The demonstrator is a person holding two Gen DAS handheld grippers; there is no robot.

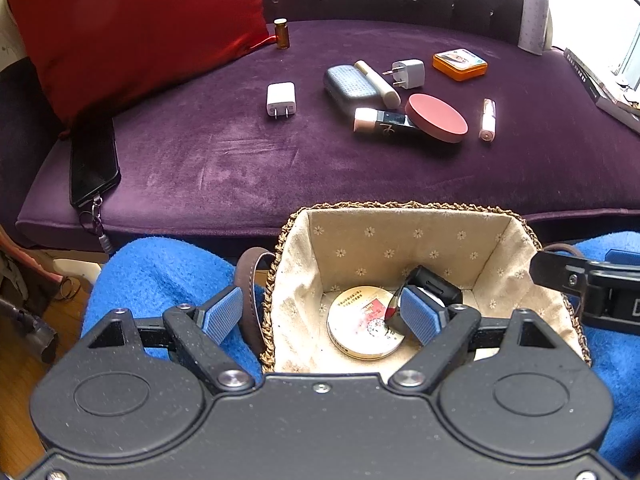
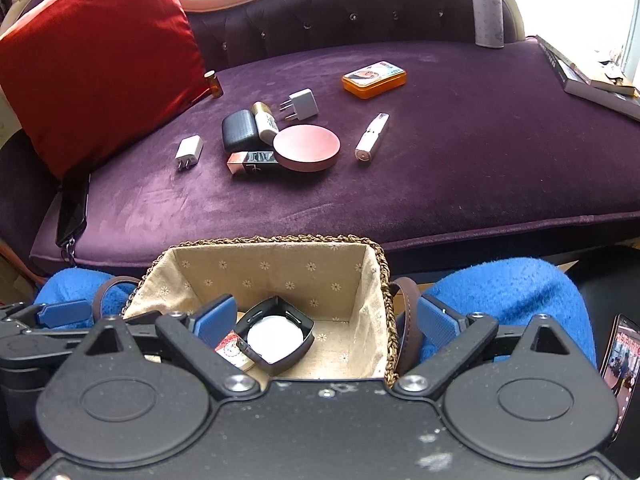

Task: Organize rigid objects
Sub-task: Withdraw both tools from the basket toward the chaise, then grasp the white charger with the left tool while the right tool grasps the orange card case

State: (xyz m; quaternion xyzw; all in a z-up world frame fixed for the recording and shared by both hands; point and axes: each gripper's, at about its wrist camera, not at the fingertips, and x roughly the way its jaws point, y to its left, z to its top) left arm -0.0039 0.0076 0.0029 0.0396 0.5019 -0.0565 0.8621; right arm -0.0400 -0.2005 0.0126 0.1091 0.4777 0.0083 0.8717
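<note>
A cloth-lined woven basket (image 1: 400, 240) (image 2: 280, 272) sits on a blue blanket in front of a purple sofa. Inside lie a round tin (image 1: 360, 328) and a black square case (image 2: 276, 336) (image 1: 434, 286). My left gripper (image 1: 320, 314) is open and empty, straddling the basket's left wall. My right gripper (image 2: 326, 322) is open and empty over the basket. On the sofa seat lie a white charger (image 1: 281, 99) (image 2: 189, 153), a dark case (image 1: 352, 86), a cream tube (image 1: 378, 82), a grey plug (image 1: 408, 73), a round pink compact (image 1: 437, 118) (image 2: 307, 147), a black-and-pink lipstick (image 1: 382, 121), a pink tube (image 1: 488, 119) (image 2: 372, 138) and an orange tin (image 1: 460, 64) (image 2: 374, 74).
A red cushion (image 1: 132, 32) leans at the sofa's left, with a small amber bottle (image 1: 281, 34) beside it and a black phone (image 1: 94, 164) below it. A grey flask (image 1: 534, 18) stands at the back right. Books (image 2: 592, 80) lie at the right edge. Another phone (image 2: 618, 356) shows at far right.
</note>
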